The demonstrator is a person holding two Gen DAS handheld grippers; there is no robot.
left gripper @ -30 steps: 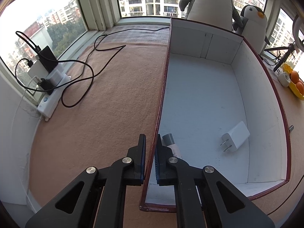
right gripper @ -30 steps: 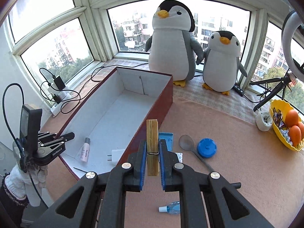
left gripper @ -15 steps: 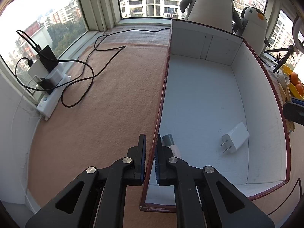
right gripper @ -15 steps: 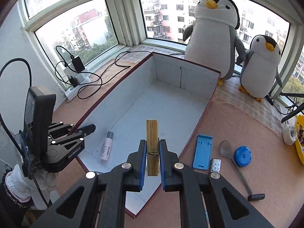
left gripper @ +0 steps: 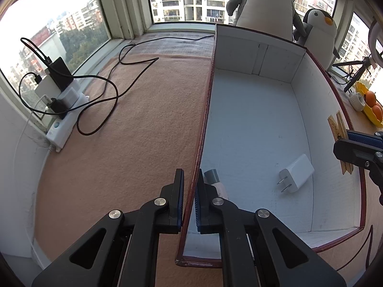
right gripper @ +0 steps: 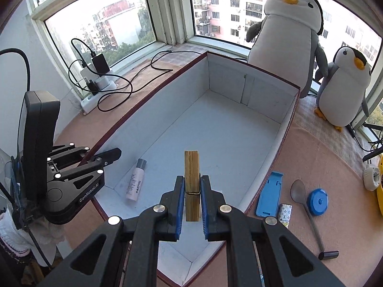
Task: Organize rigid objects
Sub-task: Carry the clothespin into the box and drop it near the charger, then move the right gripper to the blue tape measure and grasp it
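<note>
A large box with a white inside and dark red rim [left gripper: 205,110] [right gripper: 282,141] stands on the tan cloth. My left gripper [left gripper: 189,181] is shut on the box's left wall near its front corner; it also shows in the right wrist view [right gripper: 100,155]. My right gripper [right gripper: 192,186] is shut on a wooden clothespin [right gripper: 192,181], held upright over the box's near end; the clothespin also shows in the left wrist view [left gripper: 340,141] above the right wall. Inside the box lie a white charger plug [left gripper: 296,173] and a small pink bottle [right gripper: 136,183] [left gripper: 214,181].
Right of the box on the cloth lie a blue phone stand [right gripper: 269,195], a small wrapped item [right gripper: 285,215], a spoon [right gripper: 308,210] and a blue lid [right gripper: 318,202]. Two plush penguins [right gripper: 284,35] stand behind. A power strip with cables [left gripper: 64,110] is at the left; a yellow fruit bowl [left gripper: 369,102] is at the right.
My right gripper has carried the clothespin leftward from beside the box to over its near end. It has come into the left wrist view. My left gripper has kept still on the box wall.
</note>
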